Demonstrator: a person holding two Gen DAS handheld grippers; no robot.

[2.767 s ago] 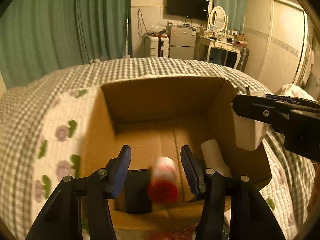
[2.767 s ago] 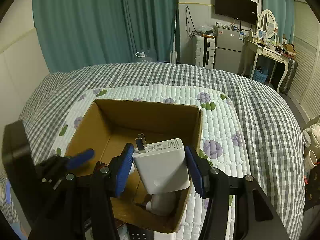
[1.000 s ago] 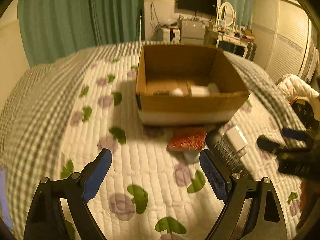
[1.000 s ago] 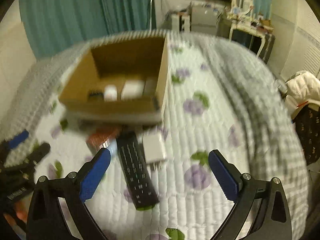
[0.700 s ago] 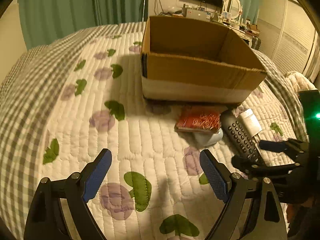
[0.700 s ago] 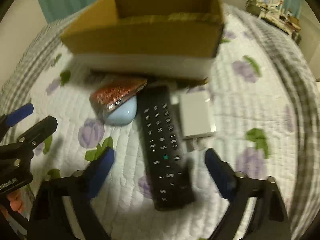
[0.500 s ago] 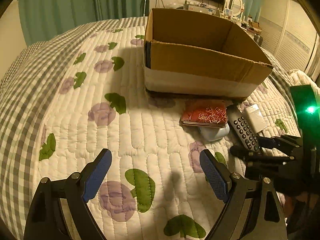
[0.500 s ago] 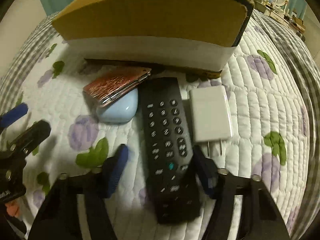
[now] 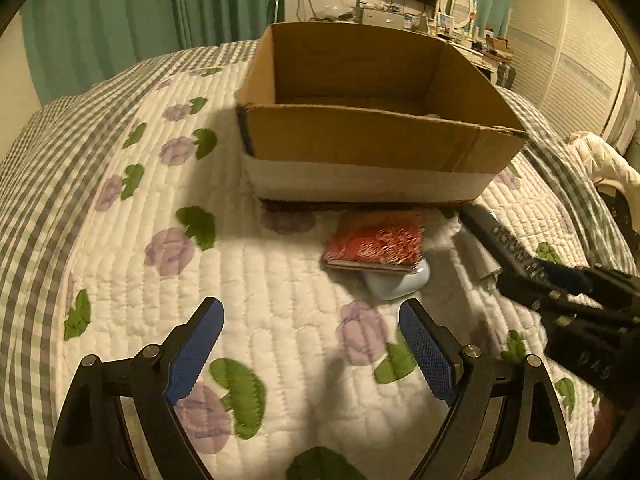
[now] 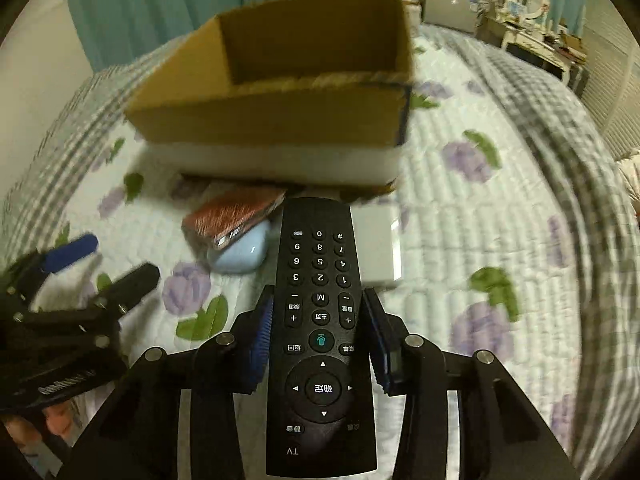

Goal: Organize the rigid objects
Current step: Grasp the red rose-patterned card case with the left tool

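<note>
A black TV remote (image 10: 320, 320) sits between my right gripper's (image 10: 320, 312) blue pads, which are shut on its sides; it also shows in the left wrist view (image 9: 504, 240). Beside it lie a red patterned booklet (image 10: 234, 212) on a pale blue case (image 10: 240, 256), and a white charger (image 10: 378, 248). The cardboard box (image 10: 276, 120) stands just beyond them. My left gripper (image 9: 312, 344) is open and empty above the quilt, short of the red booklet (image 9: 376, 242) and the blue case (image 9: 396, 284). The box (image 9: 372, 144) is ahead of it.
Everything lies on a bed with a white floral quilt (image 9: 160, 248) over a grey checked cover (image 9: 32, 168). Green curtains (image 9: 120, 12) hang behind. A dressing table (image 9: 472, 40) and wardrobe (image 9: 580, 80) stand at the back right.
My right gripper has come down over the remote and closed on it. The left gripper has stayed open and moved slightly nearer the box.
</note>
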